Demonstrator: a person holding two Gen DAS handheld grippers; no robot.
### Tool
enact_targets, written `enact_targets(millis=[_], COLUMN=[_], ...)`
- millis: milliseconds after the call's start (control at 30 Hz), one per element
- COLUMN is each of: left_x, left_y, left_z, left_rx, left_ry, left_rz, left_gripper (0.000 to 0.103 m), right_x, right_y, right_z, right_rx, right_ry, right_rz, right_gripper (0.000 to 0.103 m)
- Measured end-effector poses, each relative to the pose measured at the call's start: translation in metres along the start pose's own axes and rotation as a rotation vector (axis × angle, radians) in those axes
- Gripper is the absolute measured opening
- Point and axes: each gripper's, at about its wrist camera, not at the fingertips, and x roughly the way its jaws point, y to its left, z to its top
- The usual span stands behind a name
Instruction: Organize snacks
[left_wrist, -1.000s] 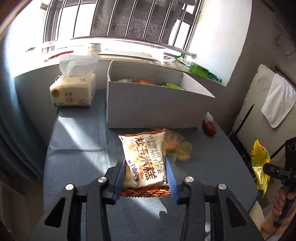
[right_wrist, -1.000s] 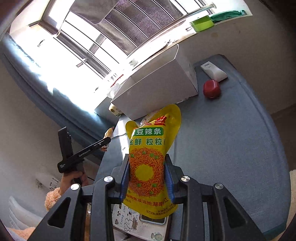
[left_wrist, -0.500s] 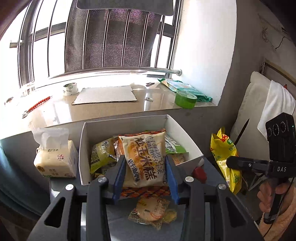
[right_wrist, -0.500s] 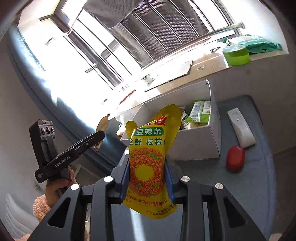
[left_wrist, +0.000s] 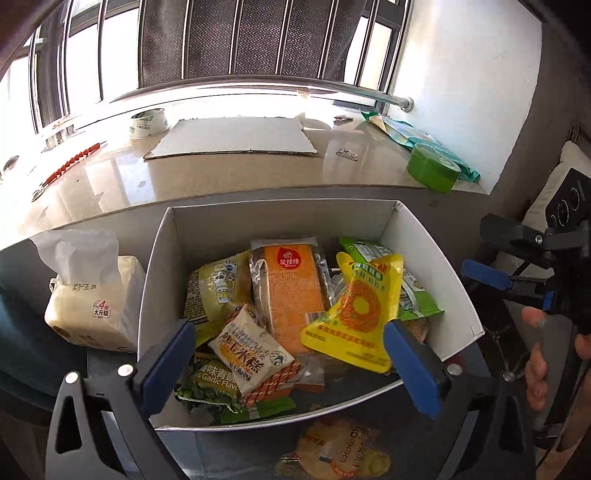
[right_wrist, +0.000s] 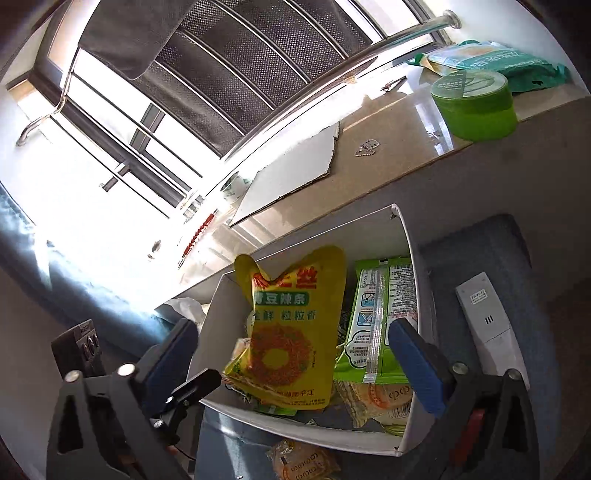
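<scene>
White box (left_wrist: 436, 258), yellow pouch (left_wrist: 354, 314) with orange ring, orange packet (left_wrist: 291, 291), green tape (left_wrist: 432, 170)

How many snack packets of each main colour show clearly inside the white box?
Green: 3, pale packet, garlic packet, right-side packet
Yellow: 1, yellow pouch
Orange: 1, orange packet
Cream: 1, cream packet
Total: 6

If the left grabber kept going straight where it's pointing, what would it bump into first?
Probably the cream corn-cake packet, lying on the other snacks in the white box. The left gripper has just been opening, nothing pinched between its jaws. Depth is hard to judge.
</scene>
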Motion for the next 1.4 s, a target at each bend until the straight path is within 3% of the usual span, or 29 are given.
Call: enact_targets(millis=[67, 133, 233, 367, 567, 633, 733, 800, 900, 1033, 1100, 1267, 1400], left_x=[-0.007, -0.019, -0.038, -0.077, -0.135, -0.153, -0.179, -0.193, -0.210, -0.233, -0.246, -0.264, -0.264], left_y=[-0.005, -0.012, -0.026, -0.034, -0.045, -0.053, -0.063, -0.072, -0.088, -0.098, -0.103, -0.107, -0.108], left_z=[-0.006, -0.011, -0.017, -0.033, -0.075, -0.094, -0.126, -0.149, -0.186, -0.229, -0.244, -0.266, -0.272], left_rx=[0.025, 0.074, 0.137, 0.089, 0.002, -0.008, -0.023, -0.027, -0.022, -0.074, -0.088, -0.099, -0.098], left_ry=[-0.030, -0.082, -0.150, -0.273, -0.320, -0.315, -0.313, -0.315, -0.308, -0.288, -0.295, -0.291, -0.281], left_rz=[0.023, 0.105, 0.164, 0.244, 0.160, 0.155, 0.128, 0.158, 0.230, 0.150, 0.144, 0.134, 0.140], left_gripper=[0.103, 0.103, 0.103, 0.103, 0.103, 0.103, 0.103, 0.103, 0.103, 0.103, 0.103, 0.103, 0.103], right_x=[-0.004, -0.010, -0.027, -0.056, -0.106, -0.126, -0.152, -0.164, -0.176, -0.195, -0.208, -0.231, -0.240], right_y=[0.000, 0.002, 0.012, 0.043, 0.079, 0.085, 0.084, 0.082, 0.083, 0.086, 0.087, 0.084, 0.091], right_z=[-0.005, -0.010, -0.018, -0.035, -0.079, -0.099, -0.126, -0.144, -0.174, -0.216, -0.237, -0.271, -0.277], right_rx=[-0.028, -0.084, -0.180, -0.370, -0.535, -0.556, -0.519, -0.486, -0.455, -0.487, -0.486, -0.462, -0.471], right_ry=[-0.018, -0.056, -0.127, -0.233, -0.301, -0.307, -0.264, -0.218, -0.184, -0.175, -0.184, -0.194, -0.212], right_rz=[-0.020, -0.077, -0.129, -0.234, -0.404, -0.386, -0.248, -0.200, -0.223, -0.271, -0.297, -0.335, -0.302], right_gripper=[0.103, 0.103, 0.103, 0.103, 0.103, 0.103, 0.103, 0.103, 0.103, 0.103, 0.103, 0.103, 0.103])
